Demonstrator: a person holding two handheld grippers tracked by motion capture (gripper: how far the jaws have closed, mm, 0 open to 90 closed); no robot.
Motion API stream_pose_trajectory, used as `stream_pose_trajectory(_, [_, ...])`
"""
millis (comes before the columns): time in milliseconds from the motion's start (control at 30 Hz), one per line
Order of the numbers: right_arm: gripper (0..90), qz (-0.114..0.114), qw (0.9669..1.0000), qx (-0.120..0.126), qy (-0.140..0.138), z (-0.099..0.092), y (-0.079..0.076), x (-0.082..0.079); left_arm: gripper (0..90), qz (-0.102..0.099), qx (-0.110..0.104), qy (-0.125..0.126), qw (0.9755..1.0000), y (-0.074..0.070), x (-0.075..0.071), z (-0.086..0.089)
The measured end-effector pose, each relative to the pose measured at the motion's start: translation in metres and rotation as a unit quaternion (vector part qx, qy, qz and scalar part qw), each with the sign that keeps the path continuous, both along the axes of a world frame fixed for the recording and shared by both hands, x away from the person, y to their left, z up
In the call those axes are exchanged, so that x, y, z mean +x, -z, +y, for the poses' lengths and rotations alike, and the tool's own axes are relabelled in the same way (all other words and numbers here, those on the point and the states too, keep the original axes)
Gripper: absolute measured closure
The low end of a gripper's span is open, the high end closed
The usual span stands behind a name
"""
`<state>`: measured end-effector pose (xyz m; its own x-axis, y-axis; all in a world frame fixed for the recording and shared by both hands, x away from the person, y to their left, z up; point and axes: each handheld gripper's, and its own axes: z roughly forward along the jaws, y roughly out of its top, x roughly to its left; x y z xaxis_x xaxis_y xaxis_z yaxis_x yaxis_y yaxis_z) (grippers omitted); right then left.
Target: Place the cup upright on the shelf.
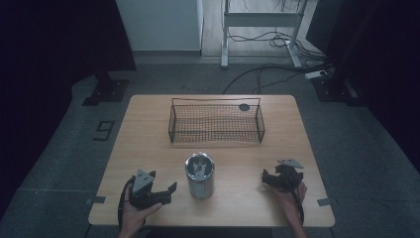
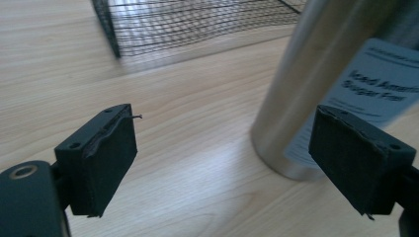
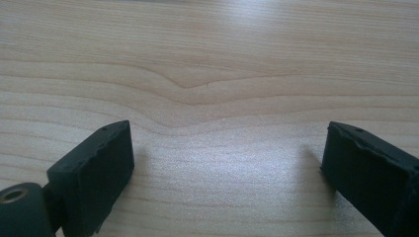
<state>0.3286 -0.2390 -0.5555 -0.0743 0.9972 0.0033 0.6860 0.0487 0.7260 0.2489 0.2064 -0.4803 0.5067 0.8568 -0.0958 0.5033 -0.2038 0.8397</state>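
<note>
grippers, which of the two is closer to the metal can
The left gripper. It sits just beside the metal can, which stands close by its right jaw in the left gripper view, while the right gripper faces bare table.

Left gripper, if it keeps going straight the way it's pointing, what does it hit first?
Probably bare table: the open left gripper aims past the steel can, which sits just off its right jaw, towards the wire basket farther on. The right jaw might graze the can; depth is unclear.

Steel tumbler between both tongs
</note>
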Motion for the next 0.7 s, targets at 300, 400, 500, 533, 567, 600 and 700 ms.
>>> stream_pose_trajectory(300, [6.3, -0.001, 1.0000, 0.001, 0.003, 0.000, 0.000, 0.000, 9.5, -0.008, -0.005, 0.029, 0.9995, -0.003, -0.005, -0.014])
stream_pose_trajectory(400, [6.4, -0.001, 1.0000, 0.002, 0.003, 0.000, 0.000, 0.000, 8.4, -0.012, -0.007, 0.037, 0.9992, -0.004, -0.007, -0.017])
stream_pose_trajectory(500, [6.7, -0.001, 1.0000, 0.002, 0.004, 0.000, 0.000, 0.000, 8.2, -0.011, -0.003, 0.047, 0.9988, -0.003, -0.008, -0.024])
stream_pose_trajectory(533, [6.7, -0.001, 1.0000, 0.002, 0.004, 0.000, 0.000, 0.000, 8.0, -0.011, -0.003, 0.047, 0.9988, -0.003, -0.008, -0.024])
stream_pose_trajectory(567, [6.9, -0.002, 1.0000, 0.002, 0.003, 0.000, 0.000, 0.000, 7.7, -0.008, 0.001, 0.051, 0.9986, -0.002, -0.008, -0.028])
stream_pose_trajectory(600, [7.0, -0.001, 1.0000, 0.001, 0.003, 0.000, 0.000, 0.000, 7.4, -0.008, 0.001, 0.051, 0.9986, -0.002, -0.008, -0.028])
stream_pose_trajectory(700, [7.3, -0.001, 1.0000, 0.001, 0.002, 0.000, 0.000, 0.000, 7.4, -0.004, 0.005, 0.059, 0.9982, 0.001, -0.008, -0.036])
